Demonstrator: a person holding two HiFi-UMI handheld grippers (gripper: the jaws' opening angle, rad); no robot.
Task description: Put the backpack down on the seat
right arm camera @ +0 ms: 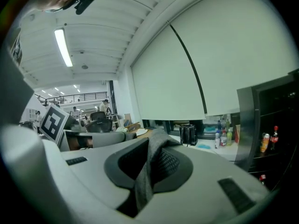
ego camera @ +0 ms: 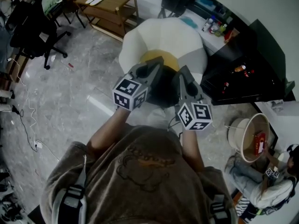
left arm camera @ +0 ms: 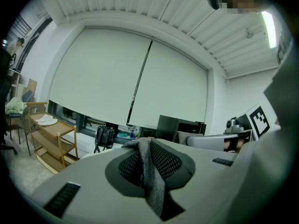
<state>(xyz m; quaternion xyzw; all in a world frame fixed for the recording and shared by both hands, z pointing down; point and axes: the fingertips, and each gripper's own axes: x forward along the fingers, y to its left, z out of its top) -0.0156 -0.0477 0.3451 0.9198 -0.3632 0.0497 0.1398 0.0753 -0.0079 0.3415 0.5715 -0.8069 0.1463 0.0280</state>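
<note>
Backpack (ego camera: pixel 163 91): dark, soft-bodied, slung between both grippers at the near edge of the seat (ego camera: pixel 163 34), apparently not yet resting on it. Left gripper (ego camera: pixel 158 64): fingers clamped on a grey woven strap (left arm camera: pixel 152 171). Right gripper (ego camera: pixel 183 73): fingers pinched on a second grey strap (right arm camera: pixel 145 171), probably so the load hangs level for lowering. Seat: white, rounded shell chair with a yellow cushion (ego camera: pixel 156 57).

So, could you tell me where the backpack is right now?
In the head view the backpack hangs at centre between the left gripper and the right gripper, just in front of the white chair.
</note>
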